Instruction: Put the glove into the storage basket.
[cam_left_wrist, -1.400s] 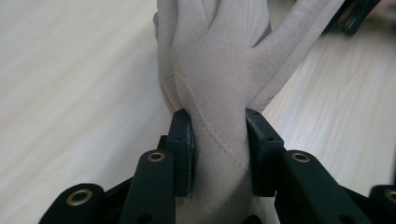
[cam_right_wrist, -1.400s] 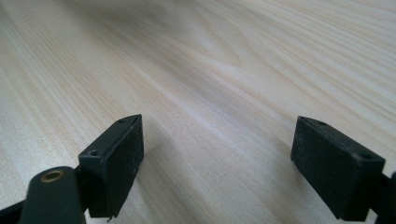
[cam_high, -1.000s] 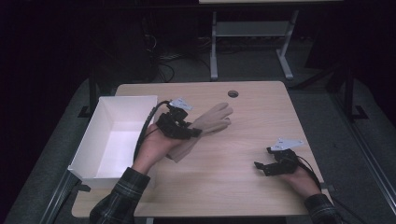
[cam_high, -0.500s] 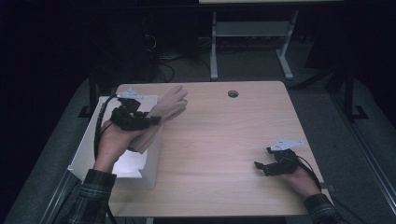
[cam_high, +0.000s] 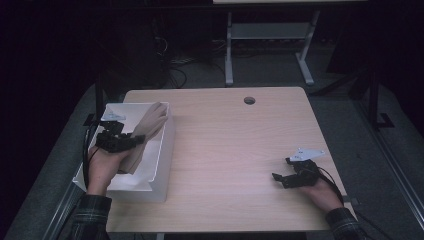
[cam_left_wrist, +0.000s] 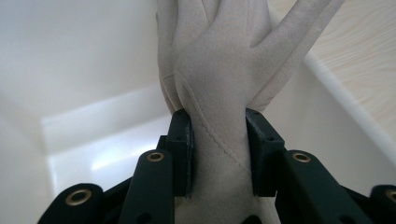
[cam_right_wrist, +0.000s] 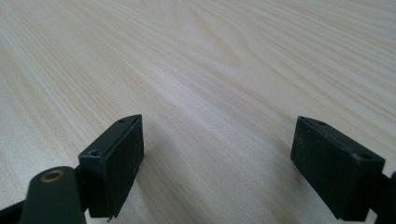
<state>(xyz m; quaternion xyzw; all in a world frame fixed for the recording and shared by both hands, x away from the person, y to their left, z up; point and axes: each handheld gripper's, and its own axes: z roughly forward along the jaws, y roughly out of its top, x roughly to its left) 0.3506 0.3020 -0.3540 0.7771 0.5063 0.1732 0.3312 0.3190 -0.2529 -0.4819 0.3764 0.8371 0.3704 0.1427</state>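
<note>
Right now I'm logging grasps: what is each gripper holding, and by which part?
The left gripper is shut on the beige fabric glove, pinching it just below the fingers, over the white box. The right gripper is open, holding nothing.

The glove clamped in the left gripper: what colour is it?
Pale beige, plain; the glove shows best in the left gripper view, between the left gripper jaws.
</note>
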